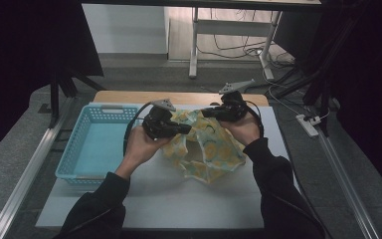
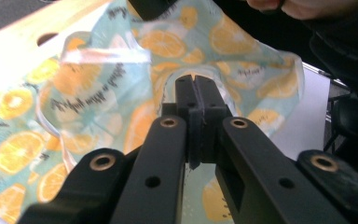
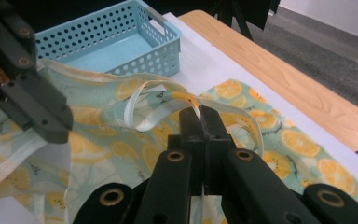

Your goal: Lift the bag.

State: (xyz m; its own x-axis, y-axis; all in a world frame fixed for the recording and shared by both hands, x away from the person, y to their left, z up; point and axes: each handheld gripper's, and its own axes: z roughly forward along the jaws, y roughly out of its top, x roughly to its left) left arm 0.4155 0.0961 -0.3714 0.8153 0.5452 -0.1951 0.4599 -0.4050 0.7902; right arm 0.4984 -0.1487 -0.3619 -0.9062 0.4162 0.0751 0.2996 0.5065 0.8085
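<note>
Both grippers are clenched on the pale-blue, orange-slice-printed thin bag (image 1: 205, 149): left gripper (image 1: 183, 129) at its 9 o'clock edge, right gripper (image 1: 207, 112) at 12 o'clock. The bag is lifted partly off the white tabletop (image 1: 169, 199); placing it in the light-blue perforated plastic basket (image 1: 74, 149) likely remains.

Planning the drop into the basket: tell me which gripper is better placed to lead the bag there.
Left, probably. The left gripper is shut on the orange-print bag and sits right beside the blue basket. The right gripper, also clamping the bag, sits farther away.

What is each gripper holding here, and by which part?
Both hold the orange-print cloth bag: the left gripper is shut on its fabric edge, the right gripper on a pale strap.
</note>
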